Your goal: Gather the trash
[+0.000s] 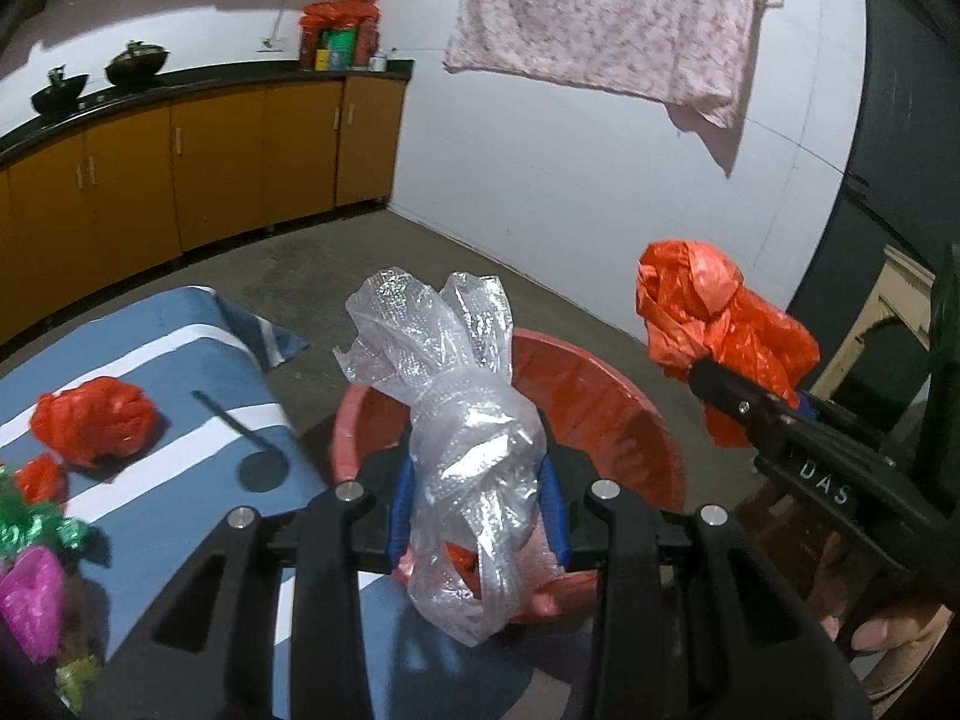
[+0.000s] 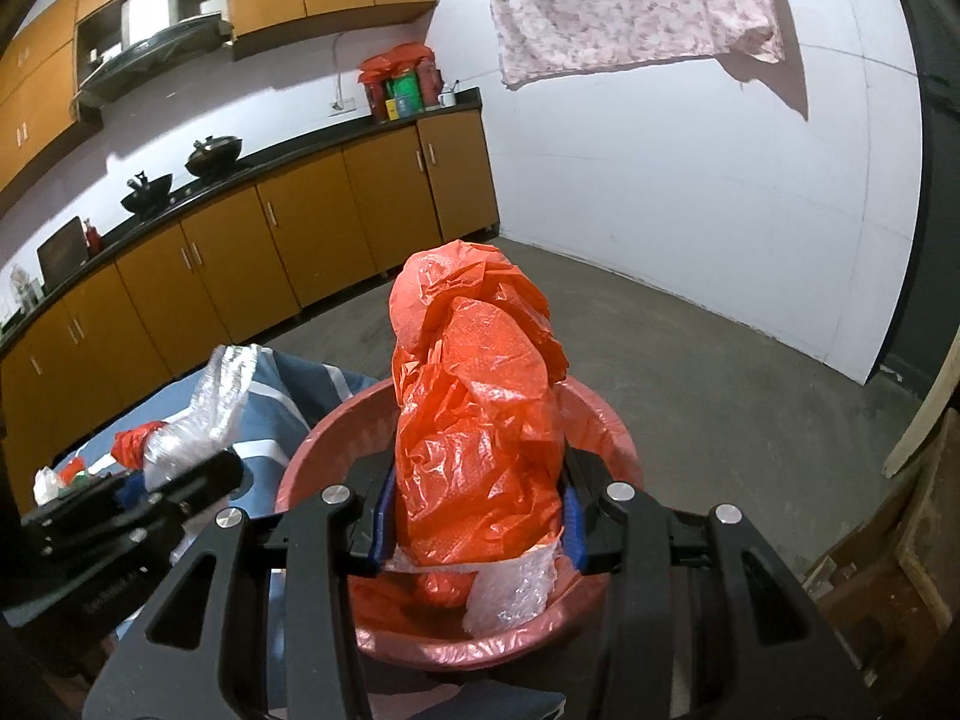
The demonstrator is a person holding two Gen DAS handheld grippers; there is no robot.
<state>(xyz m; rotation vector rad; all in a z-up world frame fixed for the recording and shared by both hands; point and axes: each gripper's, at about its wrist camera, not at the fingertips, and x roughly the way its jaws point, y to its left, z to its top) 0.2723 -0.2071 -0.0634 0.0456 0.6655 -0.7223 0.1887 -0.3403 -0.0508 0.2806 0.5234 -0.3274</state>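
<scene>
My left gripper (image 1: pixel 477 504) is shut on a wad of clear bubble wrap (image 1: pixel 462 420) and holds it above the near rim of a red basin (image 1: pixel 606 396). My right gripper (image 2: pixel 477 516) is shut on a crumpled orange plastic bag (image 2: pixel 480 414) and holds it over the same red basin (image 2: pixel 606 438), which holds orange plastic and bubble wrap (image 2: pixel 510 594). In the left wrist view the right gripper (image 1: pixel 726 390) with its orange bag (image 1: pixel 714 318) is to the right. In the right wrist view the left gripper (image 2: pixel 180 480) with its bubble wrap (image 2: pixel 204 414) is to the left.
A table with a blue-and-white striped cloth (image 1: pixel 180 420) at the left carries an orange plastic wad (image 1: pixel 96 420), a smaller orange piece (image 1: pixel 39 477), green foil (image 1: pixel 36 528) and pink foil (image 1: pixel 30 600). Orange cabinets (image 2: pixel 240 252) line the far wall. Concrete floor (image 2: pixel 690 372) lies beyond the basin.
</scene>
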